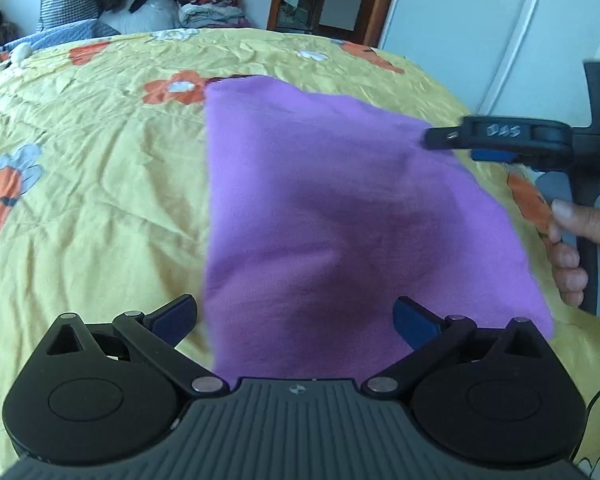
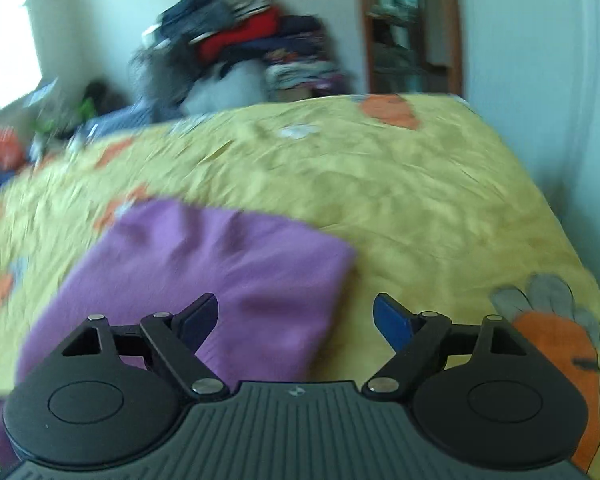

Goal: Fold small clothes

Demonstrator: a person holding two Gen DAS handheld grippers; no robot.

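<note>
Purple cloth lies flat on the yellow flowered bedcover, near the bed's right side, and it seems already folded at least one time, because its left edge is straight and its far corner is neat. The left gripper hangs over the near edge with its jaws wide apart and nothing between them. The right gripper is also wide apart and empty, near the right edge of the cloth; in the left wrist view it appears from the side, so only its own camera shows this clearly. I judge that the next fold needs both grippers to take one edge together. To do it well, each should pinch all layers close to a corner, lift only a little, and carry the edge across evenly so the sides meet. The fabric looks soft, thin and matte, with slight dents in the middle, so it can slip or bunch if one side is pulled faster.
</note>
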